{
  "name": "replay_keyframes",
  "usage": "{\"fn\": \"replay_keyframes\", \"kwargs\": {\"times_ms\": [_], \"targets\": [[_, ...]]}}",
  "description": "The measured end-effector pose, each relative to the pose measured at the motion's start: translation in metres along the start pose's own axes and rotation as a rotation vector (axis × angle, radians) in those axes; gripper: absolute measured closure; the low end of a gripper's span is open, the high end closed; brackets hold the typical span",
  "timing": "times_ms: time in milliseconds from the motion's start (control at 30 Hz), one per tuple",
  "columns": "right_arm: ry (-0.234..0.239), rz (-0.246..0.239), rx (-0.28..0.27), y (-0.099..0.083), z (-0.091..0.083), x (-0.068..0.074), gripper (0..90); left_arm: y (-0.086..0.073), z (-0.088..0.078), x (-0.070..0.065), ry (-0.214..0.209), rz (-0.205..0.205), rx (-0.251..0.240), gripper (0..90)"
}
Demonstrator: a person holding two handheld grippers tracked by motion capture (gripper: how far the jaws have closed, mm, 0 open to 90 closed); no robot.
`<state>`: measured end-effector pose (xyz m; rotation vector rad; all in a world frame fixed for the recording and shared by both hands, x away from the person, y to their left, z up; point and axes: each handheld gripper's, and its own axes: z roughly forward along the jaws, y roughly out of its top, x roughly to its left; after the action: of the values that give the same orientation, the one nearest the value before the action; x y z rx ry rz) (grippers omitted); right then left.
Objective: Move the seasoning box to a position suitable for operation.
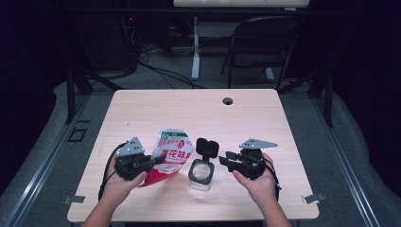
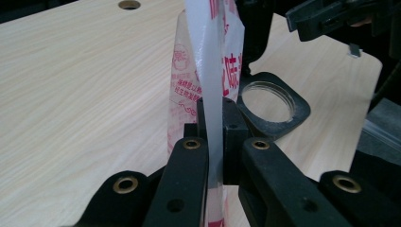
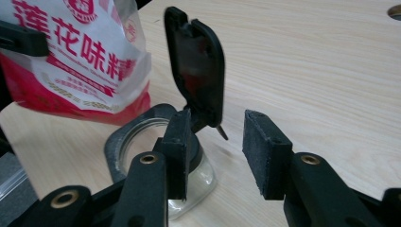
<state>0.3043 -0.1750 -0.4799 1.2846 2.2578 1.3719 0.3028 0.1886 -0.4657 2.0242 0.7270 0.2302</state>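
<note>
The worktop (image 1: 142, 113) is pale wood-grain laminate with rounded corners and a round cable hole (image 1: 228, 100) near its far edge. It stands on grey carpet (image 1: 359, 156), with metal floor rails (image 1: 38, 165) running along both sides. Beyond the far edge, a dark folding chair (image 1: 265, 42) stands to the right, and beside it on the left the white leg of another table (image 1: 195, 47) rises to a light tabletop. Black cables (image 1: 156, 66) lie over the floor at far left. The surroundings are dark, and light falls mainly on the worktop.
</note>
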Motion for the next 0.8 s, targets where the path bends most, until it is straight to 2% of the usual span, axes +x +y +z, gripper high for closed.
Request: {"fn": "replay_keyframes", "kwargs": {"times_ms": [100,200,267,300,333,400,467,533,767,800], "targets": [[0.01,-0.018,-0.002,0.004,-0.002,0.002,58.7,-0.004,-0.001,0.003,-0.016,-0.021,-0.01,90.0],[0.036,-0.019,-0.007,0.011,-0.004,0.008,54.3,-0.012,-0.005,0.01,-0.061,-0.052,-0.018,90.0],[0.057,-0.037,-0.004,0.016,-0.004,0.014,52.5,-0.018,-0.006,0.014,-0.094,-0.067,-0.018,90.0],[0.067,-0.056,-0.009,0.021,-0.003,0.021,51.5,-0.021,-0.007,0.016,-0.111,-0.082,-0.018,89.9],[0.067,-0.056,-0.009,0.021,-0.003,0.021,51.5,-0.024,-0.007,0.019,-0.129,-0.102,-0.02,89.9],[0.098,-0.064,-0.018,0.025,-0.001,0.028,50.5,-0.029,-0.007,0.024,-0.16,-0.133,-0.026,89.9],[0.126,-0.071,-0.018,0.027,0.004,0.034,49.7,-0.033,-0.006,0.026,-0.175,-0.161,-0.027,89.9],[0.164,-0.084,-0.002,0.027,0.012,0.042,48.7,-0.035,-0.004,0.027,-0.182,-0.169,-0.019,89.9],[0.201,-0.098,0.033,0.023,0.023,0.051,48.3,-0.04,0.006,0.021,-0.181,-0.158,0.021,89.9],[0.218,-0.095,0.034,0.023,0.025,0.053,48.3,-0.04,0.007,0.02,-0.176,-0.153,0.028,89.9]]}}
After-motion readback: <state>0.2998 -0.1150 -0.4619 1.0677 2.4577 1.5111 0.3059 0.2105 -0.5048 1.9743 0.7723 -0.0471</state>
